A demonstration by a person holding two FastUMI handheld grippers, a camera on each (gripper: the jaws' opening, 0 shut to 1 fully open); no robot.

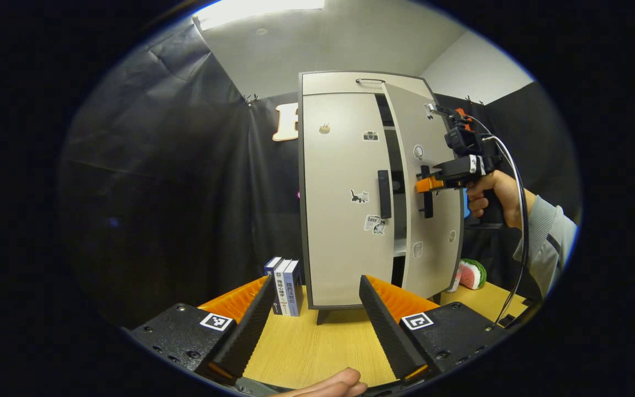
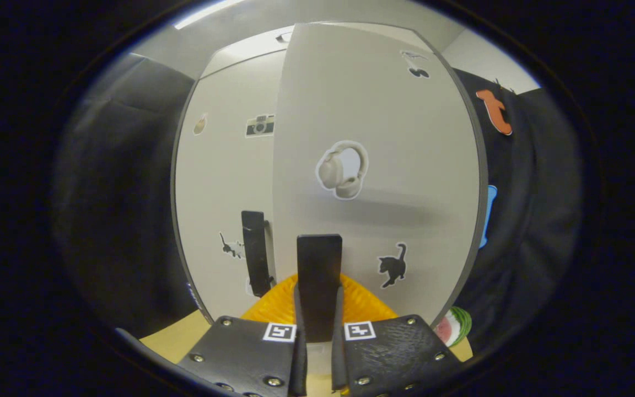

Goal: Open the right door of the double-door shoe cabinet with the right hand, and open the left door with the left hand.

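Shoe cabinet (image 1: pixel 345 220) stands upright on the wooden table (image 1: pixel 306 347), pale grey doors in a dark frame, each door carrying a black vertical bar handle and small stickers. Left door (image 1: pixel 342 198) sits flush and closed; its handle (image 1: pixel 385 194) is untouched. Right door (image 1: pixel 433 209) is swung partly out, showing a dark gap with shelves. Right gripper (image 2: pixel 318 336) is clamped on the right door's handle (image 2: pixel 319 281), both fingers pressing it. Left gripper (image 1: pixel 312 320) hangs wide open in front of the cabinet, touching nothing. Books (image 1: pixel 285 286) stand beside the cabinet's left foot.
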